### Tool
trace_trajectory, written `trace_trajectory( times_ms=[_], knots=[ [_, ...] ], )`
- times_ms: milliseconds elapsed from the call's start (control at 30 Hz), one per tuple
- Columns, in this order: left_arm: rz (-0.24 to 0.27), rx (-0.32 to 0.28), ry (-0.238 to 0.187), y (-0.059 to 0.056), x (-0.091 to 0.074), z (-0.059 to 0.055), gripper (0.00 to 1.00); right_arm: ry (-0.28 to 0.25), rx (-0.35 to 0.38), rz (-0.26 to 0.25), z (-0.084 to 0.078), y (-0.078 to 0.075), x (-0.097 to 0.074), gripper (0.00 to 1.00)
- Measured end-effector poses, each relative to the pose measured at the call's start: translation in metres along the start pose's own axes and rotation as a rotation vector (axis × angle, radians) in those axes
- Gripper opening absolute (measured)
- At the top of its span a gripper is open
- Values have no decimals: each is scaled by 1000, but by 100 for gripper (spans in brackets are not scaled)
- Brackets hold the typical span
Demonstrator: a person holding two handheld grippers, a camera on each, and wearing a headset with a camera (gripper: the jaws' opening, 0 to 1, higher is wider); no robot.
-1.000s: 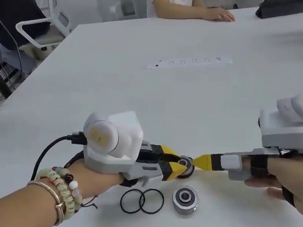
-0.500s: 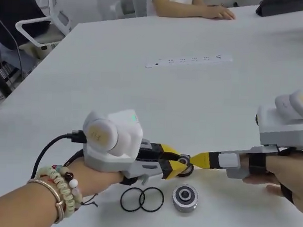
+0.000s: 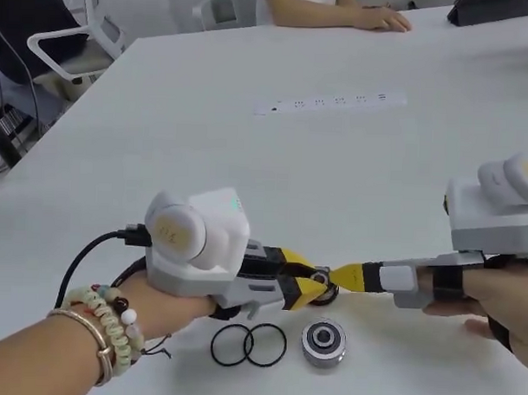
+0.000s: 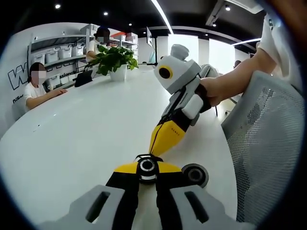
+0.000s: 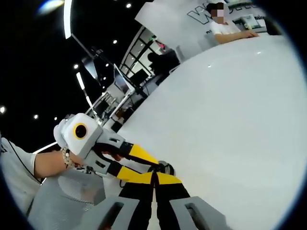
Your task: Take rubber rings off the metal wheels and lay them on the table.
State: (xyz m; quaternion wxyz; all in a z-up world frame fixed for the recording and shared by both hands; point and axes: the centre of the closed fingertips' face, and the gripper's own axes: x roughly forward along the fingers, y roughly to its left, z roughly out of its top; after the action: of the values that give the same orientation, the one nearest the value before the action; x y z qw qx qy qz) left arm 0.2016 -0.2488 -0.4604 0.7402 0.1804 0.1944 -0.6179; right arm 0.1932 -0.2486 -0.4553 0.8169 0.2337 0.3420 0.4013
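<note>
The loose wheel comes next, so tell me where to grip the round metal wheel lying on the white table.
Grip the round metal wheel across its outer rim, coming straight down from above. It lies flat, hub upward, so the rim is free all round. Two black rubber rings lie just to its left; place jaws front and back.

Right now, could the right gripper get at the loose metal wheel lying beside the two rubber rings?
Probably yes: the loose wheel lies uncovered on the table close to the right gripper, with nothing between them, though that gripper is shut at the held wheel.
</note>
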Motion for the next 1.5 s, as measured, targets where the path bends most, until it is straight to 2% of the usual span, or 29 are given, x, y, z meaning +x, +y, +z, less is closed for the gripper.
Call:
trace_trajectory(
  times_ms=[600,1033,1067,1100,1200,1300,1500],
  knots=[
    [-1,0,0,0,0,0,7,-7,-3,20,2,5,2,0],
    [5,-1,0,0,0,0,7,7,-18,35,2,10,4,0],
    [5,-1,0,0,0,0,7,12,-19,60,1,14,4,0],
    [5,-2,-1,0,0,0,7,-13,0,101,6,23,5,0],
    [6,-4,-2,0,0,0,7,4,-34,49,5,15,6,0],
    [9,-6,-1,0,0,0,7,6,-8,25,5,8,5,0],
    [13,-10,-5,0,-1,0,7,14,-20,-12,2,2,5,0]
  ],
)
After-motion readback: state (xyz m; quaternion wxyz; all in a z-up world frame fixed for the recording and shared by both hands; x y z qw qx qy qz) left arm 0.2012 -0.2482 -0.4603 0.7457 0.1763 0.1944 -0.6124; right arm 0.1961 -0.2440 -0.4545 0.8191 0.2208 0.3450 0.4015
